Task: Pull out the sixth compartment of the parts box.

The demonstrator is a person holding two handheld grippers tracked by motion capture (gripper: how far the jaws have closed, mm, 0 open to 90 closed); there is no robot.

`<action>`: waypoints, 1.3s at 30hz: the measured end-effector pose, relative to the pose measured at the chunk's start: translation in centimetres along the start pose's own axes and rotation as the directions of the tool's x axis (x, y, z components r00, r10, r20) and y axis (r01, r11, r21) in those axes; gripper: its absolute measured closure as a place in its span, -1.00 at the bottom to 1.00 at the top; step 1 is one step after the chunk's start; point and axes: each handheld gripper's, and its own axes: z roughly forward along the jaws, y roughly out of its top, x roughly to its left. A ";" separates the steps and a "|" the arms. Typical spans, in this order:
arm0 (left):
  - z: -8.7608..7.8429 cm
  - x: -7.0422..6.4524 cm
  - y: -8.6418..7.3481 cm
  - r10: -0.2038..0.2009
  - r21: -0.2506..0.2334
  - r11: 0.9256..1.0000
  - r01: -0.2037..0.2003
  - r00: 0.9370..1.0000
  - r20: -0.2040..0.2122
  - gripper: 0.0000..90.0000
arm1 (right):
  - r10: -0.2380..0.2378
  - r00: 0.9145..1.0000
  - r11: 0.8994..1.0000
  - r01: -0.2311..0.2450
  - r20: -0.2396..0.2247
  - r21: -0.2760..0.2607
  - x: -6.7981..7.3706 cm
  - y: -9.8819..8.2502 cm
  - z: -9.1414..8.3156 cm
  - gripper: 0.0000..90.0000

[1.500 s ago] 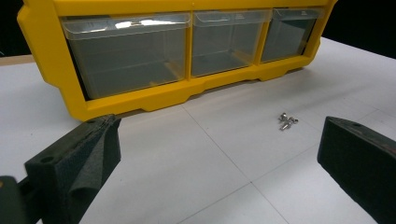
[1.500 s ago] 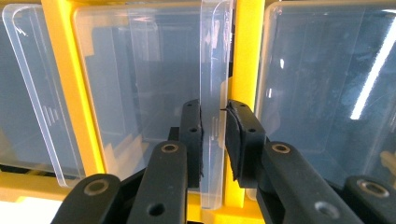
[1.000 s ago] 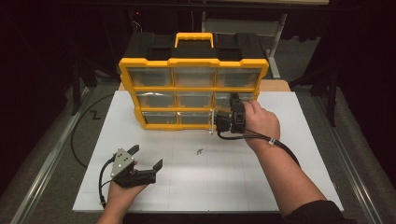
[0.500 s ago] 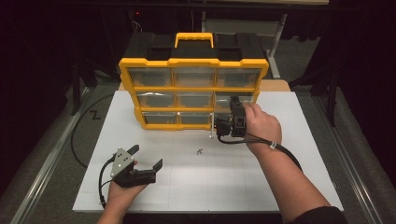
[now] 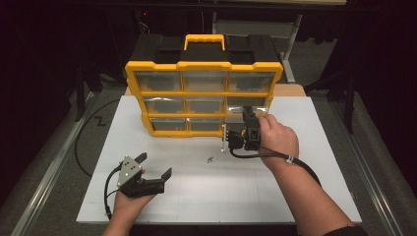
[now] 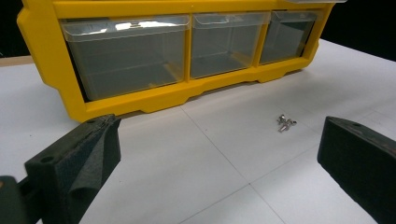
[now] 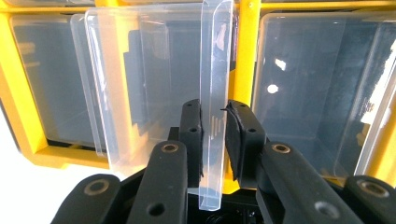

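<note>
The left gripper rests on the white tabletop with jaws wide apart and nothing between them, small screws lying ahead of it. The right gripper is clamped on the front lip of a clear plastic drawer, pulled partly out of the yellow organizer just beyond its jaws.

organizer: rear of table | screws: before it, centre

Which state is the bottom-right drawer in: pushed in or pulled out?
Pulled out: the clear drawer juts forward of the yellow organizer, its front lip clamped by the right gripper.
</note>
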 end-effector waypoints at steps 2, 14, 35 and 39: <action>0.0 0.0 0.0 -0.001 0.000 1.000 0.001 1.000 0.001 -0.99 | -0.003 1.000 1.000 0.003 -0.001 -0.002 0.0 0.0 -0.2 0.76; 0.0 -0.1 0.0 0.004 0.004 1.000 -0.004 1.000 -0.006 -0.99 | -0.004 1.000 1.000 0.004 -0.010 -0.007 0.1 -0.1 -1.0 0.76; 0.0 -0.1 0.0 0.004 0.003 1.000 -0.004 1.000 -0.004 -0.99 | -0.002 1.000 1.000 0.002 -0.020 -0.005 0.3 -0.2 -2.2 0.76; 0.0 -0.1 0.0 0.004 0.002 1.000 -0.004 1.000 -0.003 -0.99 | -0.008 1.000 1.000 0.008 -0.021 -0.008 0.3 -0.2 -2.4 0.76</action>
